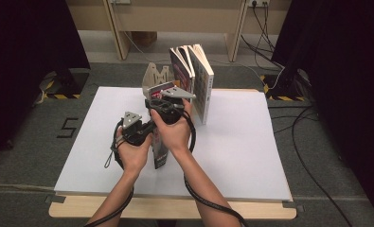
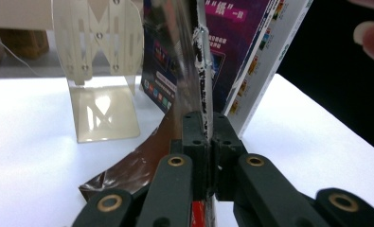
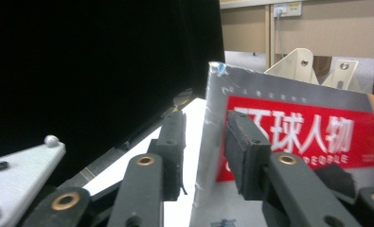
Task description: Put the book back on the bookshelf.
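A thin glossy magazine (image 1: pixel 159 153) with a red title band stands on edge on the white board (image 1: pixel 246 151). My left gripper (image 1: pixel 146 131) comes at it from the left and is shut on its edge; in the left gripper view the pads (image 2: pixel 206 127) press together on the thin magazine (image 2: pixel 201 66). My right gripper (image 1: pixel 162 111) sits over the magazine's far top part. In the right gripper view its jaws (image 3: pixel 206 132) straddle the magazine (image 3: pixel 293 137) with a gap showing on the left side, so it stands open around the top corner.
Two or three books (image 1: pixel 196 80) stand upright behind the magazine, fanned open a little, beside a cream metal bookend (image 1: pixel 156 75). The bookend (image 2: pixel 99 52) and a purple book cover (image 2: pixel 251 47) lie just ahead of the left jaws. Dark curtains flank the table; cables run at right.
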The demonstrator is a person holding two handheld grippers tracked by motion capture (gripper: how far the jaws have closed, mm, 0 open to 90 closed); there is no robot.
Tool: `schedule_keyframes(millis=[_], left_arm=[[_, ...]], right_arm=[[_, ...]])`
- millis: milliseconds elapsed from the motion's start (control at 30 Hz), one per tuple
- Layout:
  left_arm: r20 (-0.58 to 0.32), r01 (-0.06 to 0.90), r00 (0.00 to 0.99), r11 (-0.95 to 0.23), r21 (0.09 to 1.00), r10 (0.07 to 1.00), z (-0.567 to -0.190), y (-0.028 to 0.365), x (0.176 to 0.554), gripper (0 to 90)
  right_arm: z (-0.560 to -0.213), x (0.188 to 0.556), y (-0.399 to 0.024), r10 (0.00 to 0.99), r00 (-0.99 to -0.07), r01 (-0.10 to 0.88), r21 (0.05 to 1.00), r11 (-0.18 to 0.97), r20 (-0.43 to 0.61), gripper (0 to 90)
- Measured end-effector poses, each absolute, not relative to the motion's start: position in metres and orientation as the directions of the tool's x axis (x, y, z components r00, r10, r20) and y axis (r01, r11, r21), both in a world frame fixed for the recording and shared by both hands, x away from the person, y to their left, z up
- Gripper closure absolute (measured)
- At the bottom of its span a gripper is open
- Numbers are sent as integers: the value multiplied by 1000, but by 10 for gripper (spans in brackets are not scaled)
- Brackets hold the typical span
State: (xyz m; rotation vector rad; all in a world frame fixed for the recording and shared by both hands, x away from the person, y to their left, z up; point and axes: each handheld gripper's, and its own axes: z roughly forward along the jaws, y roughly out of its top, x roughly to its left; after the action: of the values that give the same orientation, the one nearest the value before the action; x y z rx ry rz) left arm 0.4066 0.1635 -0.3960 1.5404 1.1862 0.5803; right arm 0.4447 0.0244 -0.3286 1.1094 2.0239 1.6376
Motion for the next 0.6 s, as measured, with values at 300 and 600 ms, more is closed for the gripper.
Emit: schedule_keyframes(millis=[300,600], left_arm=[[-232,356,402,82,931,886,-388,172,405,866],[-224,320,393,96,943,892,-374,185,402,867]], right_arm=[[-321,420,-38,725,-636,314,947,-72,266,627],[-374,407,-140,836,-455,385,914,-127,307,617]])
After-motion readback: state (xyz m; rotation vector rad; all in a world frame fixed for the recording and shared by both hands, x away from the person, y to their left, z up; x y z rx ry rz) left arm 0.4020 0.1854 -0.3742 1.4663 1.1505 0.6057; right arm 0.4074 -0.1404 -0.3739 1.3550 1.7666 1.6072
